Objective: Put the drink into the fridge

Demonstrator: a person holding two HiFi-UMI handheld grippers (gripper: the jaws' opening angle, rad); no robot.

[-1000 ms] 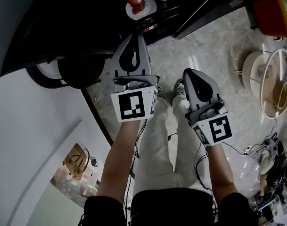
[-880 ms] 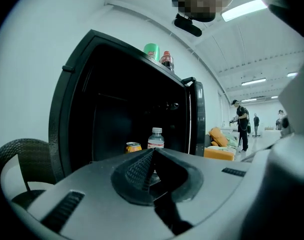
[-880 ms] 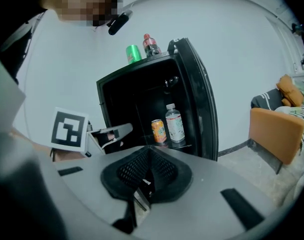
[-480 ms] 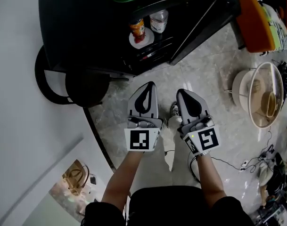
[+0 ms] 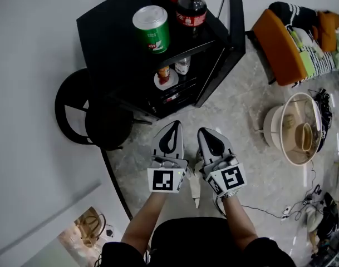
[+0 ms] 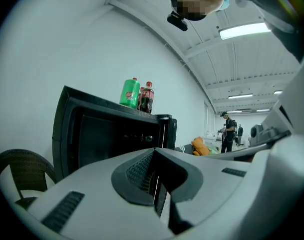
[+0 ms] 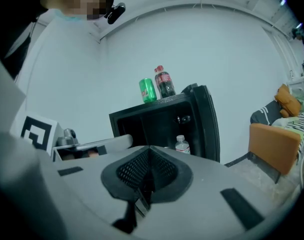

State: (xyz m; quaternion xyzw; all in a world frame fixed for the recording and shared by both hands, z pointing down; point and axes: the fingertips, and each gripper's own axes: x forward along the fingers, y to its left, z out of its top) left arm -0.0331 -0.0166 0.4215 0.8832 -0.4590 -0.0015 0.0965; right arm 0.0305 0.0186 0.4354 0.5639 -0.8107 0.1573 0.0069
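A black mini fridge (image 5: pixel 119 43) stands open, its door (image 5: pixel 233 32) swung to the right. On its top are a green drink can (image 5: pixel 151 28) and a cola bottle (image 5: pixel 191 7); both also show in the left gripper view as the green can (image 6: pixel 129 92) and cola bottle (image 6: pixel 147 97). Inside sit an orange bottle (image 5: pixel 164 73) and a water bottle (image 5: pixel 182 65). My left gripper (image 5: pixel 173 125) and right gripper (image 5: pixel 206 131) hang side by side in front of the fridge, above the floor. Both are shut and hold nothing.
A black round chair (image 5: pixel 83 113) stands left of the fridge. An orange seat (image 5: pixel 280 43) and a round white table (image 5: pixel 300 127) are to the right. Cables (image 5: pixel 291 207) lie on the marble floor. People (image 6: pixel 226 131) stand far off in the room.
The view has drawn back from the fridge, so its top with the green can and cola bottle has come into sight. Both grippers have come closer together and lower in the picture.
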